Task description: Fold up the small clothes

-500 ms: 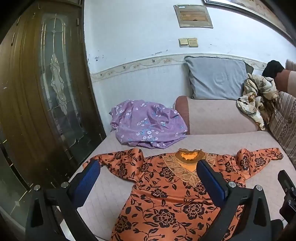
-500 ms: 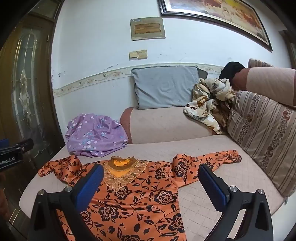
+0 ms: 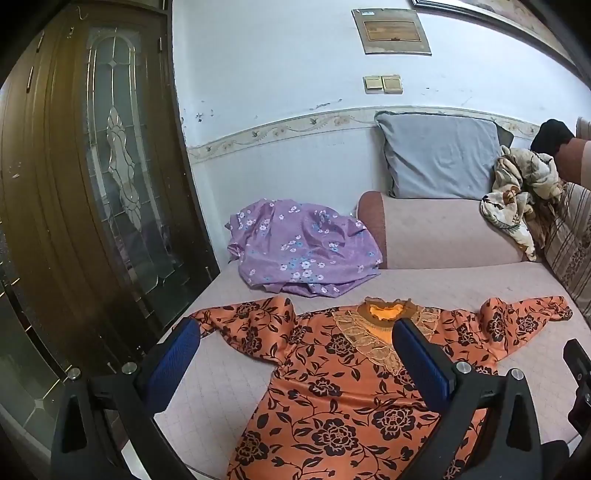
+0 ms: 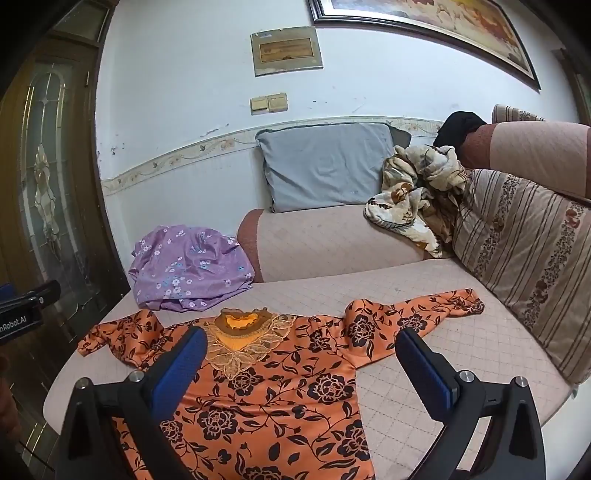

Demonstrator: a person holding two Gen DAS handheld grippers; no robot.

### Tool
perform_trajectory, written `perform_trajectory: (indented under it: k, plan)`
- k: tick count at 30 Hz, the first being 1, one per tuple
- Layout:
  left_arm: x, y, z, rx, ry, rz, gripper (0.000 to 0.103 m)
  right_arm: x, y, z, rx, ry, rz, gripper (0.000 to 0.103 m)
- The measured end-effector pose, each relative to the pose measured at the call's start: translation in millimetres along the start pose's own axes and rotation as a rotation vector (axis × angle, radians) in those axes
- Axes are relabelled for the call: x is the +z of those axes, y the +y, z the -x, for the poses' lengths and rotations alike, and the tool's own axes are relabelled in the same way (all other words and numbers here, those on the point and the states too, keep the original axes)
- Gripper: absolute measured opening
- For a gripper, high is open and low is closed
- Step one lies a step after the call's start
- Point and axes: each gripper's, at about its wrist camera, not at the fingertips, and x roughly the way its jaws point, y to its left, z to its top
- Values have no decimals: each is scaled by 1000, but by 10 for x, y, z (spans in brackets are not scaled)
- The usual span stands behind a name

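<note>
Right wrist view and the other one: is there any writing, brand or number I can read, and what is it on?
"nRobot.AI", cut off at the picture's left edge, on the left gripper's black body as the right wrist view shows it.
Wall plaque: lines of print, too small and blurred to read.
Framed painting: no legible text.
Nothing readable on the clothes.

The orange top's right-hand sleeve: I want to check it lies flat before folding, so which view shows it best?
The right wrist view: the sleeve lies whole and unblocked, cuff included, on the sofa seat. In the left wrist view the sleeve shows near the frame's edge, its shoulder end behind the gripper's finger.
</note>
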Motion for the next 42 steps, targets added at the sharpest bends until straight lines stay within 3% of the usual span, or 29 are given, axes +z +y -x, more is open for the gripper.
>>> perform_trajectory:
  k: [28, 42]
  plan:
    - [32, -41, 57, -8, 8, -9, 103, -16, -43, 5, 17, 10, -21, 103]
    - [11, 0, 205, 32, 3, -5, 103, -4, -61, 80, 47, -5, -25, 103]
